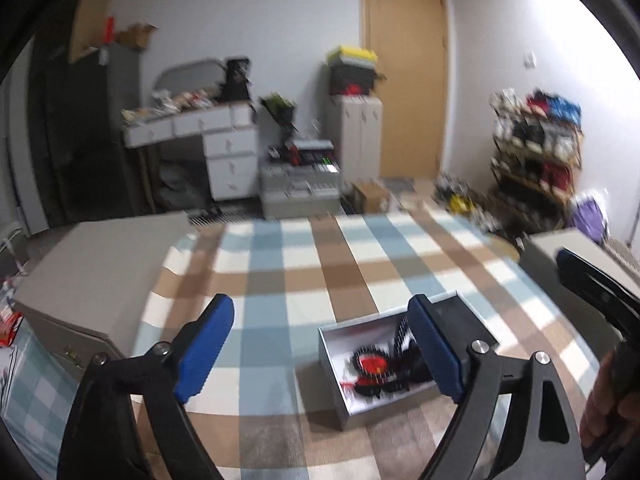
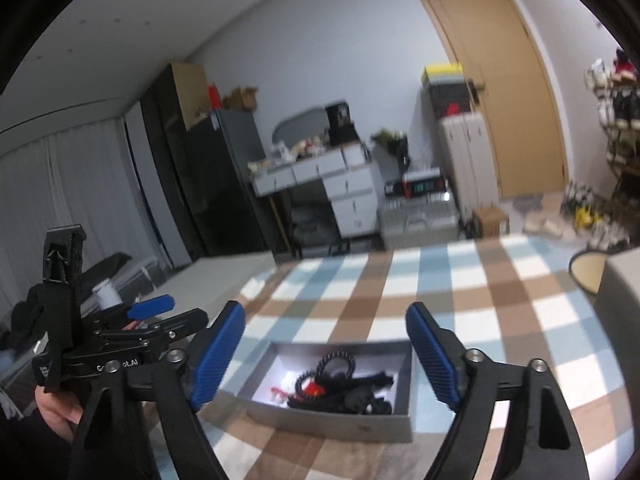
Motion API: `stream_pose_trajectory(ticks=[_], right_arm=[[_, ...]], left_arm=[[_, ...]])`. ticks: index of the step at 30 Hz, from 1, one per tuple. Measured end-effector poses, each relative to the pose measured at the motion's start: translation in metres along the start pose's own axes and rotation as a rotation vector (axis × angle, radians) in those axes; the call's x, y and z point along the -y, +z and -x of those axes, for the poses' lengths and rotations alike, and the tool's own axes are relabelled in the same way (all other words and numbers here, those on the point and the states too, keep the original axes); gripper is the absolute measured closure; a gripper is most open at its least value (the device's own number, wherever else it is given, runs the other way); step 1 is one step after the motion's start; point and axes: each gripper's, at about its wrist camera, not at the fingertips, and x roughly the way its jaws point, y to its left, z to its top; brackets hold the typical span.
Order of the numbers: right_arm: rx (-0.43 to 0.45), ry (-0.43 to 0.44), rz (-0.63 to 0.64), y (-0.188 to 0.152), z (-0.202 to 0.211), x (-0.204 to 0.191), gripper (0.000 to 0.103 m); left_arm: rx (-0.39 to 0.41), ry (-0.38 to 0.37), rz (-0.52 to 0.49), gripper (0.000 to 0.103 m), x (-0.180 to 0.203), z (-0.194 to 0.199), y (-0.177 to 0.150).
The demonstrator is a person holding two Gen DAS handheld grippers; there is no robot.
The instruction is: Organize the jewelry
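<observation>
White walls, wooden door (image 2: 496, 80) far right. White dresser w/ drawers (image 2: 320, 188) far centre, tall dark cabinet (image 2: 216, 176) left of it, curtains (image 2: 60, 200) far left. Cluttered shelf rack (image 1: 536, 140) at right. Checked blue/brown/white tablecloth (image 1: 320, 264) near. Even, soft light.

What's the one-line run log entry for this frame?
left gripper: open, empty | right gripper: open, empty | shallow grey cardboard box: on checked tablecloth | black and red beaded jewelry: inside box

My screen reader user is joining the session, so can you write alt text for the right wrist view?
An open grey box holding a tangle of black and red jewelry sits on a checked tablecloth, below the right gripper, whose blue fingers stand wide apart with nothing between them. The left gripper shows at the left edge.
</observation>
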Motion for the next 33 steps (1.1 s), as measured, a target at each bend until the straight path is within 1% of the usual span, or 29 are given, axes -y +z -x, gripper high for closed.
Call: stream_pose_trajectory(ticks=[1,2,4,5,6,8,9,11,15,17,19,23,27,30,33], right_arm=[[0.022,-0.004,0.011,0.001,0.004,-0.002,0.009],[0.057,-0.014,0.029,0.001,0.011,-0.005,0.006],[0.119,-0.025,0.065,0.0,0.021,-0.01,0.005],[0.138,-0.029,0.078,0.0,0.024,-0.012,0.001],[0.16,-0.039,0.092,-0.003,0.028,-0.014,0.0],[0.18,-0.068,0.11,-0.011,0.029,-0.015,0.0],[0.175,-0.085,0.114,-0.015,0.028,-0.015,0.0],[0.131,-0.115,0.111,-0.025,0.021,-0.011,0.0],[0.05,-0.155,0.113,-0.047,0.007,-0.002,0.0],[0.027,-0.165,0.122,-0.055,0.003,0.001,0.0],[0.006,-0.177,0.138,-0.061,-0.001,0.001,0.0],[-0.001,-0.188,0.153,-0.068,-0.003,0.003,0.0],[-0.02,-0.184,0.176,-0.074,-0.005,0.0,0.0],[-0.007,-0.2,0.204,-0.078,-0.001,-0.007,0.0],[0.0,-0.218,0.227,-0.08,-0.001,-0.012,0.0]], left_arm=[[0.021,0.008,0.01,0.01,-0.001,0.003,0.0],[0.046,0.016,0.02,0.002,-0.002,0.005,0.0],[0.112,0.032,0.042,0.001,-0.005,0.011,-0.001],[0.145,0.032,0.048,0.001,-0.006,0.014,-0.003],[0.18,0.037,0.053,0.001,-0.007,0.017,-0.005],[0.223,0.057,0.056,0.001,-0.008,0.018,-0.011],[0.238,0.063,0.058,0.001,-0.008,0.018,-0.016],[0.236,0.076,0.066,0.001,-0.008,0.015,-0.024],[0.204,0.115,0.09,0.001,-0.01,0.002,-0.042],[0.193,0.121,0.089,0.001,-0.01,-0.002,-0.05],[0.164,0.141,0.077,0.001,-0.009,-0.009,-0.056],[0.147,0.141,0.079,0.001,-0.006,-0.012,-0.061],[0.162,0.132,0.07,0.001,0.001,-0.006,-0.069],[0.148,0.133,0.045,0.001,0.007,-0.009,-0.075],[0.158,0.128,0.025,0.001,0.011,-0.005,-0.073]])
